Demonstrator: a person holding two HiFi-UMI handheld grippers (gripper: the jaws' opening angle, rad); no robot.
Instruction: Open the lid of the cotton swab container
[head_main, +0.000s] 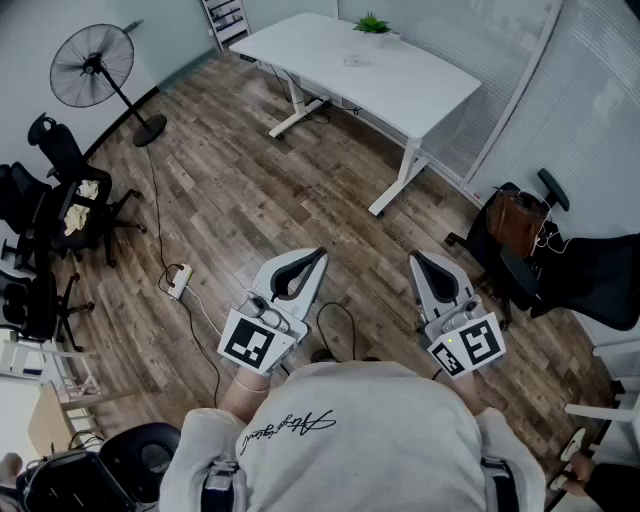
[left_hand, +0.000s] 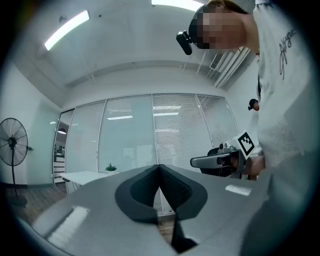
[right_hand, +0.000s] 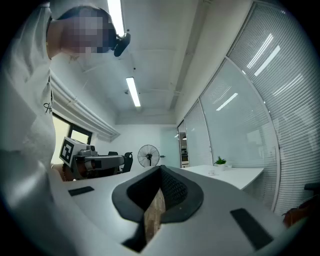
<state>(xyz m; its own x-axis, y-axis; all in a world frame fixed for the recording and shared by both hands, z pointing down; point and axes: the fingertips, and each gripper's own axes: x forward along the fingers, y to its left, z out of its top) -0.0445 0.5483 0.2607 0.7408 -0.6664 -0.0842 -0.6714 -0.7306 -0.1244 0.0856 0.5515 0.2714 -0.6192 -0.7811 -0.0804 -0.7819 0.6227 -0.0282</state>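
Both grippers are held level in front of me, above the wooden floor. My left gripper (head_main: 318, 255) (left_hand: 159, 168) is shut, its dark pads meeting with nothing between them. My right gripper (head_main: 416, 259) (right_hand: 161, 169) is shut and empty too. A white desk (head_main: 400, 85) (right_hand: 235, 176) stands several steps ahead. On it are a small green plant (head_main: 372, 22) (right_hand: 220, 161) and a small pale object (head_main: 354, 61), too small to identify. No cotton swab container can be made out with certainty.
A standing fan (head_main: 95, 65) is at the far left, with black office chairs (head_main: 60, 190) beside it. A power strip and cable (head_main: 178, 280) lie on the floor ahead left. A chair with a brown bag (head_main: 518, 222) stands right, by the glass partition (head_main: 530, 80).
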